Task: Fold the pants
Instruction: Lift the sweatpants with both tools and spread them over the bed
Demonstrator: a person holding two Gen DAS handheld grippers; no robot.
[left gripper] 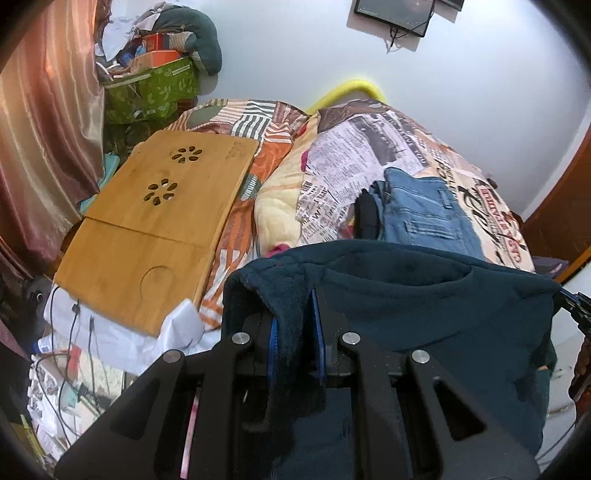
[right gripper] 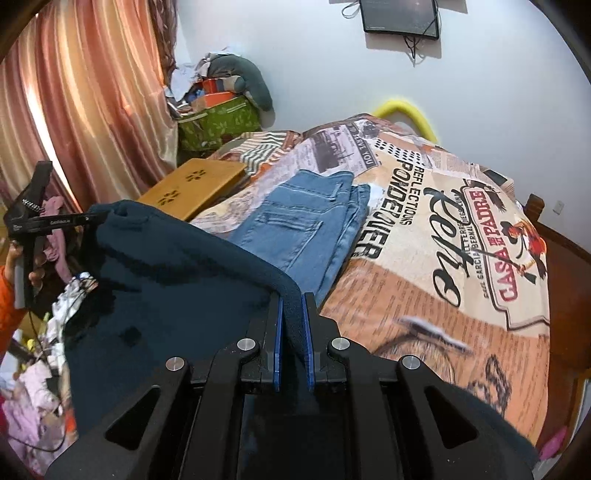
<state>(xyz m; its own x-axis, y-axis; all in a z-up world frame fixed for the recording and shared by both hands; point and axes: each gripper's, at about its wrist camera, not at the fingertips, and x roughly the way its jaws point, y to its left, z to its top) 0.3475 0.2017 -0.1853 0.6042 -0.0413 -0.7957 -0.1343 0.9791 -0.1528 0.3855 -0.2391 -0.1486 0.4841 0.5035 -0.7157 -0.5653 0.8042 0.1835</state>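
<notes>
Left tool (left gripper: pixel 297 325) clamps dark teal pants (left gripper: pixel 424 302); right tool (right gripper: pixel 293 332) clamps their edge. Folded jeans (right gripper: pixel 306 218) lie at 12 o'clock on bed (right gripper: pixel 443 295).

- A plain white wall (right gripper: pixel 314 74) runs behind the bed, evenly lit.
- A dark flat screen (right gripper: pixel 400 16) hangs high on that wall, a cable dangling beneath it.
- Shiny pink-brown curtains (right gripper: pixel 74 110) fill the left side, glowing with daylight.
- The bed carries a bedspread (right gripper: pixel 461 258) printed with newspaper clippings and retro lettering; a second, orange-striped cover (left gripper: pixel 258 122) lies beside it.
- A bamboo lap desk (left gripper: pixel 147 221) with flower-shaped cutouts rests on the bed's left part.
- A yellow curved tube (right gripper: pixel 406 114) arches at the head of the bed.
- In the corner, a green leaf-patterned box (right gripper: pixel 218 125) overflows with clutter, a grey cushion (right gripper: pixel 251 81) on top.
- Brown wooden bed frame (right gripper: pixel 569 266) edges the right.
</notes>
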